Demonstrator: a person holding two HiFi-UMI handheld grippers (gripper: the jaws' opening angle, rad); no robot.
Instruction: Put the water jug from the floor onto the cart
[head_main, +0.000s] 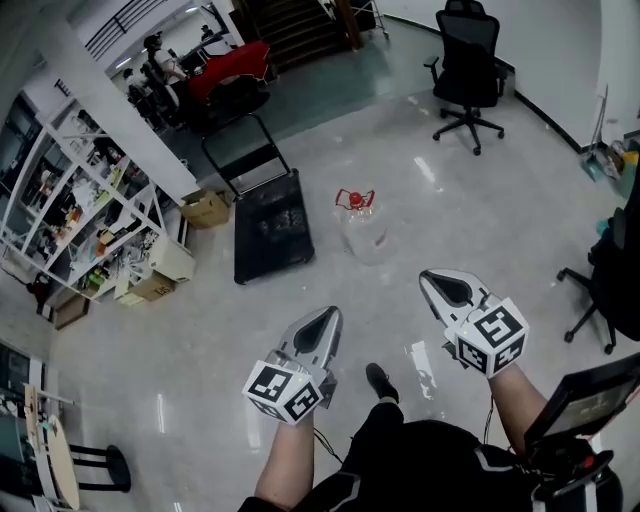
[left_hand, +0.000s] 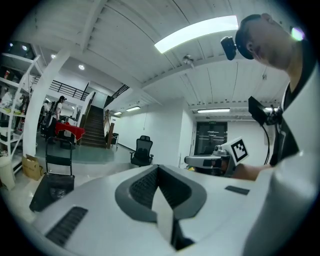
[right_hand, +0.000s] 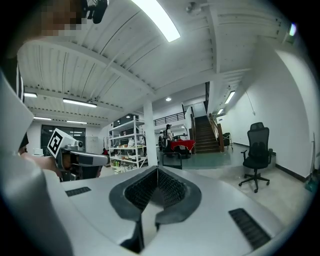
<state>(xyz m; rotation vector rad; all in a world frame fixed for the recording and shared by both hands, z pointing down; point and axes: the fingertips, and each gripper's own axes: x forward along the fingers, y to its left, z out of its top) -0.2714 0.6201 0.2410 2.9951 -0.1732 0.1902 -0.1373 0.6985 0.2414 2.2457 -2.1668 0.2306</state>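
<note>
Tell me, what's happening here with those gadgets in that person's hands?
A person holds the left hand-held gripper and the right hand-held gripper out in front, both shut and empty. The jug stands on the floor ahead, just right of the cart. Nobody is touching it yet.

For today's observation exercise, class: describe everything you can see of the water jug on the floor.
The water jug is a big bottle of clear plastic, the pale floor showing through it. A red handle and cap top its neck. It stands upright on the floor, just right of the black cart, a gap between them. Only the floor touches it. Whether it holds water cannot be told.
</note>
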